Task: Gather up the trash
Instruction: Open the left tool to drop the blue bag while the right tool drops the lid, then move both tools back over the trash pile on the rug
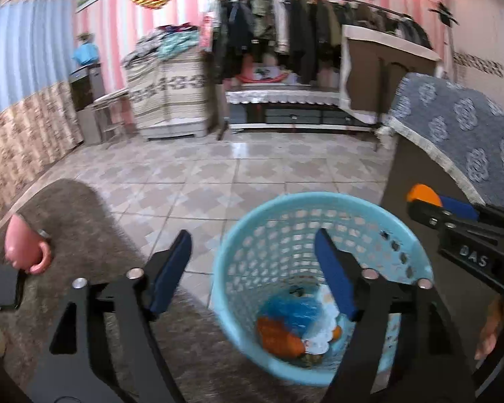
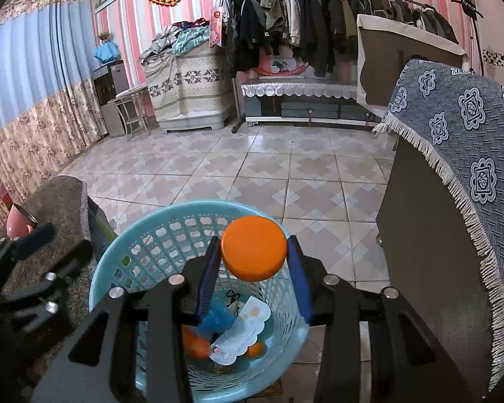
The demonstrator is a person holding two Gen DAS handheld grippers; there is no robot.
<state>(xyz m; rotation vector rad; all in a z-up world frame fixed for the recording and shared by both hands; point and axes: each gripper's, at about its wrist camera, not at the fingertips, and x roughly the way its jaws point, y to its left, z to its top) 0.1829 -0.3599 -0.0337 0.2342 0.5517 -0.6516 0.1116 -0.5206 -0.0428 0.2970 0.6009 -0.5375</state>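
Two grippers, one basket, one orange disc held. Right gripper: jaws pinching an orange disc, pads pressed on its left & right edges. Disc is round, no clear long axis; flat face tilted up toward the cam, thin rim showing along the bottom. It hangs just above the near-far middle of the basket opening, not touching the rim.

Left gripper: jaws spread wide, nothing btw them; right finger sits over the basket mouth, left finger over the rug edge.

Light blue basket, one, upright on the floor, lattice walls, open top facing up. Inside at the bottom: a blue crumpled bag, a white printed card/wrapper lying with its long axis running from lower left to upper right in the right wrist view, and orange pieces, at least two, exact count can't tell.

Left of the basket: a brown rug-covered surface w/ one pink mug near its left edge. Right of the basket: dark furniture under a blue patterned cloth w/ fringe.

Further: tiled floor, then one clothes rack full of dark jackets along the striped back wall, blue curtain at left.
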